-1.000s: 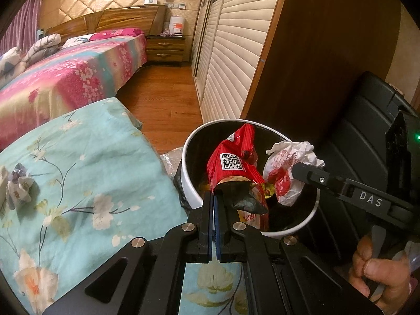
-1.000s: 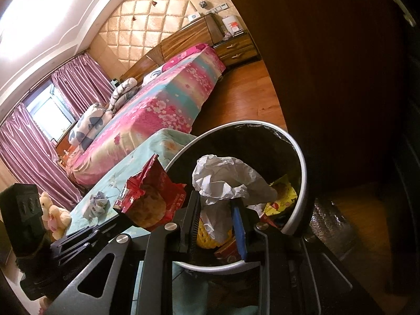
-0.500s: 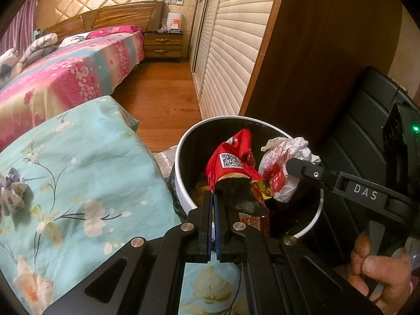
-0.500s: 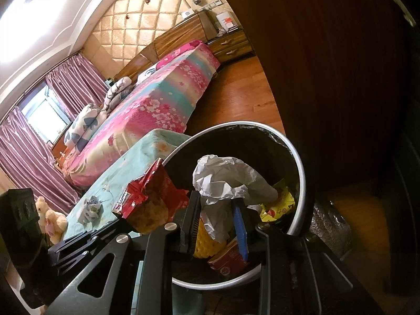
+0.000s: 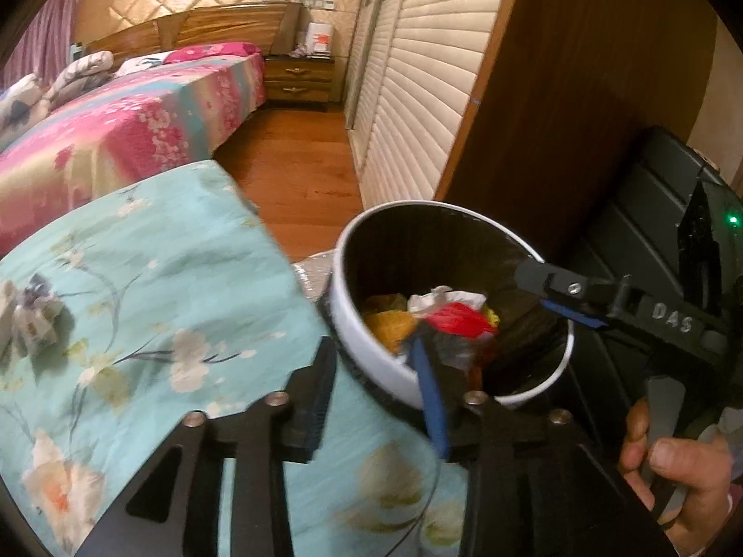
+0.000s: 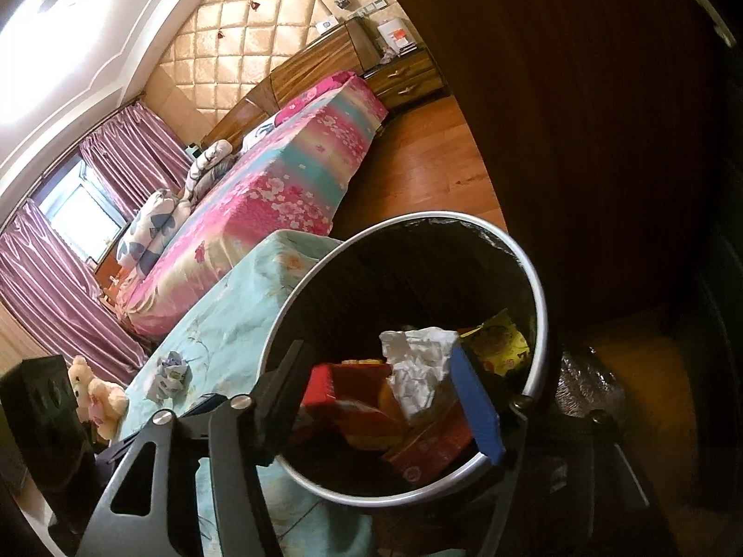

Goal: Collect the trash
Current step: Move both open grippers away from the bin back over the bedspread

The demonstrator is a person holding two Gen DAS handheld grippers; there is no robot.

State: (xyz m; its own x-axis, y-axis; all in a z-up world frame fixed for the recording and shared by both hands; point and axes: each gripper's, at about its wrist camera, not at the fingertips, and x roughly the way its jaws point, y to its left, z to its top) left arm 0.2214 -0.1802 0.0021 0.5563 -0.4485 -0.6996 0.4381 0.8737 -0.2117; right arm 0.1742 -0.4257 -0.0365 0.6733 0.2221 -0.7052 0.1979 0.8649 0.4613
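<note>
A white trash bin (image 5: 371, 362) with a black liner stands beside the teal floral bedspread (image 5: 139, 306). Inside lie a red snack wrapper (image 5: 457, 320) and crumpled white paper (image 5: 446, 298), among other wrappers. My left gripper (image 5: 376, 366) is open and empty over the bin's near rim. My right gripper (image 6: 385, 371) is open and empty above the bin (image 6: 538, 306); the white paper (image 6: 418, 366) and red wrapper (image 6: 334, 385) lie below it. The right gripper also shows in the left wrist view (image 5: 557, 292).
A crumpled grey-white wad (image 5: 32, 320) lies on the bedspread at the left, also in the right wrist view (image 6: 172, 371). A dark wooden wardrobe (image 5: 580, 93) stands behind the bin. A plush bear (image 6: 97, 394) sits at the left.
Both grippers opened. The red wrapper and the white paper dropped from the fingers into the bin.
</note>
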